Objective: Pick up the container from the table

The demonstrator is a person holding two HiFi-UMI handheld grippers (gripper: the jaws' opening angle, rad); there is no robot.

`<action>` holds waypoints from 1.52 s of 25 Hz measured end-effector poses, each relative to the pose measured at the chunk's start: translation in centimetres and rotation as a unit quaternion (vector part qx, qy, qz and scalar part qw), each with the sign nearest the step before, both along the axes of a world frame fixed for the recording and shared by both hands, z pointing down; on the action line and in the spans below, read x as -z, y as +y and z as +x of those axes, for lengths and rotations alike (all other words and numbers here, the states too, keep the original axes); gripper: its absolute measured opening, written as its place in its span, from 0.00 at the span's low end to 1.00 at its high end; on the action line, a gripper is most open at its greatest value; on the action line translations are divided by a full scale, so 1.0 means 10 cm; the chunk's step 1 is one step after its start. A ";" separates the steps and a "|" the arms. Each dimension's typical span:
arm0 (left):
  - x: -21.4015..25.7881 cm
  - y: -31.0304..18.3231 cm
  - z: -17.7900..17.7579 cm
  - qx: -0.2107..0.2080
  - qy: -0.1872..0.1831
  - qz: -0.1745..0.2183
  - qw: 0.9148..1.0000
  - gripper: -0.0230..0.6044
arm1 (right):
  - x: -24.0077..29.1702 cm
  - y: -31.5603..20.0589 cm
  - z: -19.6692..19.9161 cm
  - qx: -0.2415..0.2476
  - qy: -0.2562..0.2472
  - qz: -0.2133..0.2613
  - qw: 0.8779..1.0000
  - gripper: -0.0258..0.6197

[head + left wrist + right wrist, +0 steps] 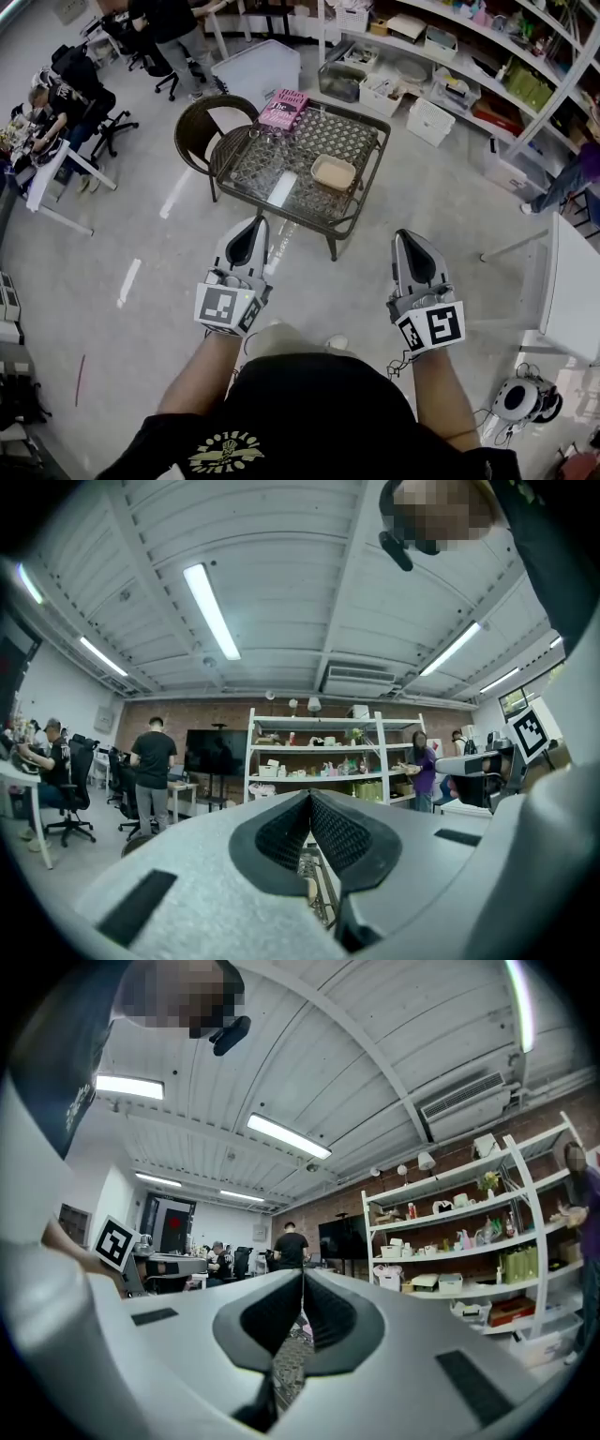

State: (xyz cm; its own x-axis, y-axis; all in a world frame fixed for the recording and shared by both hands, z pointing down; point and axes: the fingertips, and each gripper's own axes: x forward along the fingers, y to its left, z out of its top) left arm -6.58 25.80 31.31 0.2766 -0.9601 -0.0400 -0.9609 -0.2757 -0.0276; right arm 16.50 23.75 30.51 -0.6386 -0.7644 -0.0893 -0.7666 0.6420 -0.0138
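Two grippers: both are held over the floor (141,234), short of the tabletop's near edge; they are well apart from each other and touch nothing

Left gripper (253,223) (309,799): the jaws are closed tip to tip; the ribbed pads meet along their front and nothing sits between them; it grips nothing

Right gripper (405,235) (302,1275): the jaws are pressed together in the same way; the narrow slit behind the tips holds nothing

Container (334,172): a shallow tan tray that lies flat on the tabletop, towards the near right corner and inside the edges; it is apart from both grippers and untouched

Table (328,131): a dark wicker frame with a lattice top; a pink book (284,109) lies at the far left corner; a wicker chair (202,127) stands against the left edge

Hidden or cut off: the container cannot be picked out in either gripper view; only a sliver of lattice shows below each pair of jaws; the person's arms run out of the head view at its bottom edge

Hard to make out: some small clear items near the book are too faint to name; a pale streak near the tabletop's near edge may be a reflection
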 end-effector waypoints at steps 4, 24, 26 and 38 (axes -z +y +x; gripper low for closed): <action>-0.04 0.06 0.13 0.000 -0.004 -0.003 1.000 0.05 | -0.05 0.01 0.07 0.005 -0.002 -0.003 1.000 0.06; -0.15 -0.58 0.06 -0.015 0.001 -0.013 1.000 0.05 | -0.10 -0.54 -0.12 -0.003 0.007 -0.011 1.000 0.06; -0.14 -0.69 0.03 -0.018 0.000 -0.012 1.000 0.05 | -0.10 -0.63 -0.15 -0.006 0.007 -0.013 1.000 0.06; -0.17 -1.27 -0.14 -0.036 -0.002 -0.021 0.999 0.05 | -0.18 -1.18 -0.37 -0.020 0.005 -0.029 0.999 0.06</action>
